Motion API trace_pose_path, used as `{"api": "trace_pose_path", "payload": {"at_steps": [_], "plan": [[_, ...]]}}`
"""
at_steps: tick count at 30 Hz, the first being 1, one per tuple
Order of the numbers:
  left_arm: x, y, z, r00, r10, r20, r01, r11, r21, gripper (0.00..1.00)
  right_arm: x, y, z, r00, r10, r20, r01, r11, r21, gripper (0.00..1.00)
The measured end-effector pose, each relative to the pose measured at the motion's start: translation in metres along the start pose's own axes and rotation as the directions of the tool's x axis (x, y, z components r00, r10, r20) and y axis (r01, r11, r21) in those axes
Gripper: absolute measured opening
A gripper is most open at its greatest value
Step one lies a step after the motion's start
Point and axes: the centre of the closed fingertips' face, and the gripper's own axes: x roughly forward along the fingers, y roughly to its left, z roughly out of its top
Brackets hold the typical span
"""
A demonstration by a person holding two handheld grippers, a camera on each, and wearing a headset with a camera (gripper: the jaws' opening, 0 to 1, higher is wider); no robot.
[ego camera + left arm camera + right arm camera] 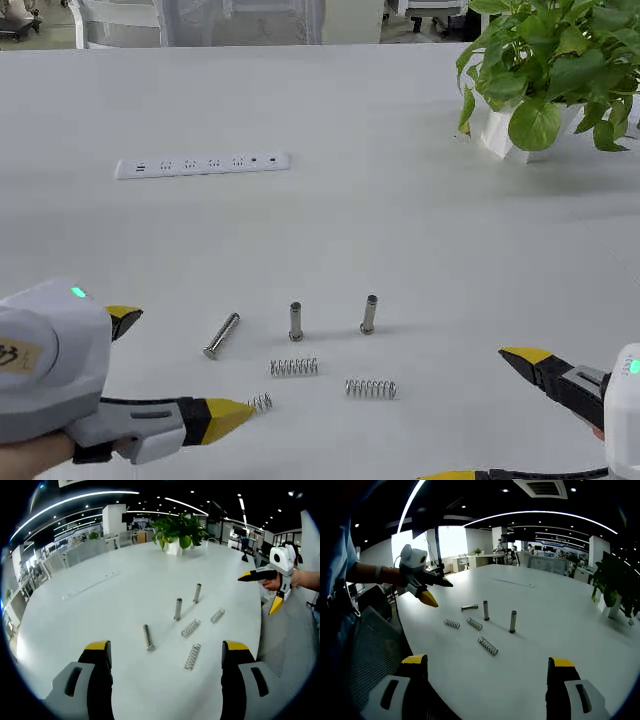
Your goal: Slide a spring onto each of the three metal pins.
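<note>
Three metal pins stand in a row on the white table (400, 220): one lies on its side (221, 335), and two stand upright (296, 321) (369, 314). In front of them lie three springs (261, 402) (294, 367) (371, 388), none of them on a pin. My left gripper (175, 365) is open at the near left, its lower tip beside the leftmost spring. The right gripper (485, 415) is open at the near right, clear of everything. In the left gripper view the nearest spring (192, 656) lies between the open jaws, a little way ahead of them. The right gripper view has the springs (488, 646) and pins (512, 621) farther ahead.
A white power strip (202, 164) lies at the far left of the table. A leafy plant (545, 70) in a white pot stands at the far right. A mesh chair (370, 650) sits at the table's near edge.
</note>
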Motion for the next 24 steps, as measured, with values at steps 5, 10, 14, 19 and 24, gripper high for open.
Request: {"api": "trace_pose_path", "payload": {"at_steps": [5,10,14,19,24], "plan": [[0.008,0.008,0.009,0.9999,-0.009,-0.010,0.009,1.000,0.001,0.87,0.000,0.000,-0.002,1.0000,0.003,-0.007,-0.003,1.000,0.000,0.99],[0.020,0.013,0.010,0.9986,-0.016,-0.050,0.017,0.999,0.031,0.83,0.001,0.001,-0.003,0.9999,0.007,-0.012,-0.008,1.000,-0.008,0.99],[0.028,0.016,0.008,0.9960,-0.026,-0.086,0.029,0.999,0.034,0.81,0.001,0.002,-0.002,0.9999,0.009,-0.011,-0.009,1.000,0.000,0.99],[0.035,0.022,0.006,0.9921,-0.040,-0.119,0.043,0.999,0.028,0.76,0.001,0.003,-0.005,0.9996,0.015,-0.023,-0.015,1.000,-0.007,0.96],[0.044,0.030,0.003,0.9888,-0.053,-0.140,0.053,0.999,-0.004,0.63,0.002,0.005,-0.006,0.9992,0.026,-0.031,-0.026,1.000,-0.006,0.94]]}}
